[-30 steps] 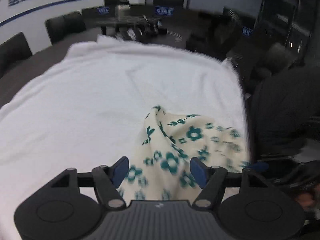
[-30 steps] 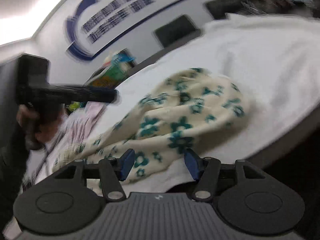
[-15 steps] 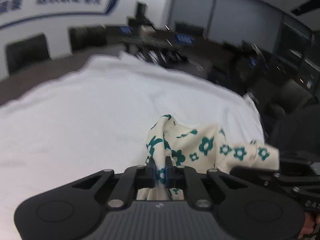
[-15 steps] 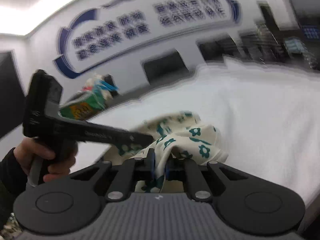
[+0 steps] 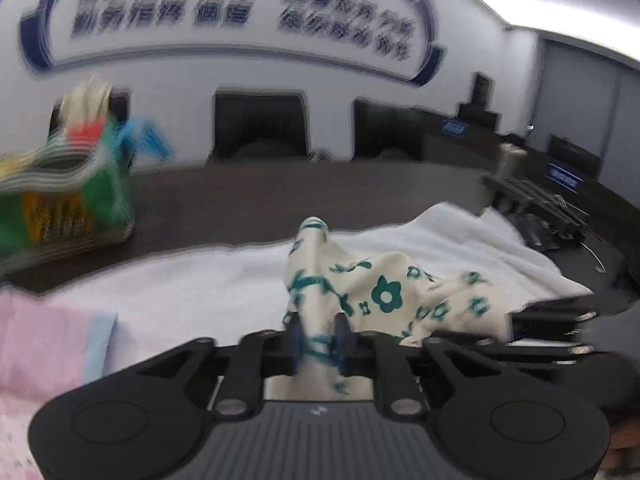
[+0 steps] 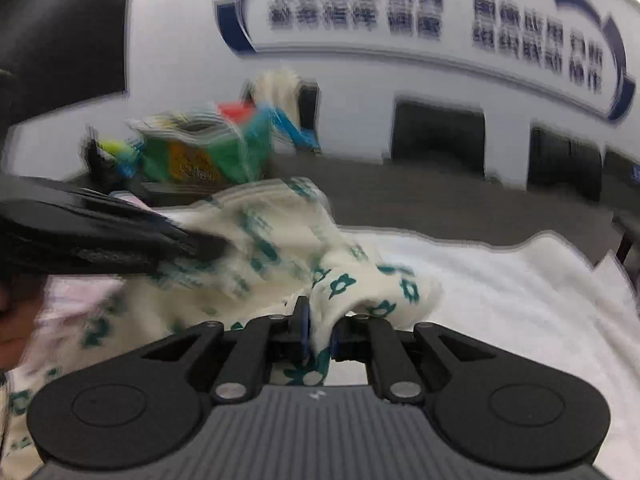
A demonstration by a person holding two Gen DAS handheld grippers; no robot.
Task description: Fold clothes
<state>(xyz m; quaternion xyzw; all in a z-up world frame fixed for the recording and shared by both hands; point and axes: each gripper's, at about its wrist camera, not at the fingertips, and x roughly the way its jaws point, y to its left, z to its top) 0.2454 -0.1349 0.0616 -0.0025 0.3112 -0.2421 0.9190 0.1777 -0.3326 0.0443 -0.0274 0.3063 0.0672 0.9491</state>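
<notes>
I see a long dark conference table [image 5: 280, 196] running under a white wall with blurred blue lettering [image 5: 224, 4], and black high-backed chairs [image 5: 260, 124] stand along its far edge. Over the near part of the table lies a white terry cloth sheet [image 6: 520, 300], rumpled at its far border. On that sheet sits the cream garment with teal flower print [image 5: 384, 292], bunched up and lifted at two points rather than lying flat. To the left, on the dark table, I make out a green and orange carton stuffed with colourful items [image 5: 68, 196], too smeared by motion to read. A pink cloth with a pale blue edge [image 5: 44, 344] rests at the near left of the sheet. My left gripper [image 5: 318, 340] is clenched on a fold of the garment, the fabric rising in a peak just beyond its blue pads. My right gripper [image 6: 318, 330] is likewise clamped on another fold, cloth squeezed between its fingers [image 6: 303, 326]. In the right wrist view the left gripper [image 6: 100, 236] reaches in from the left, touching the garment.
</notes>
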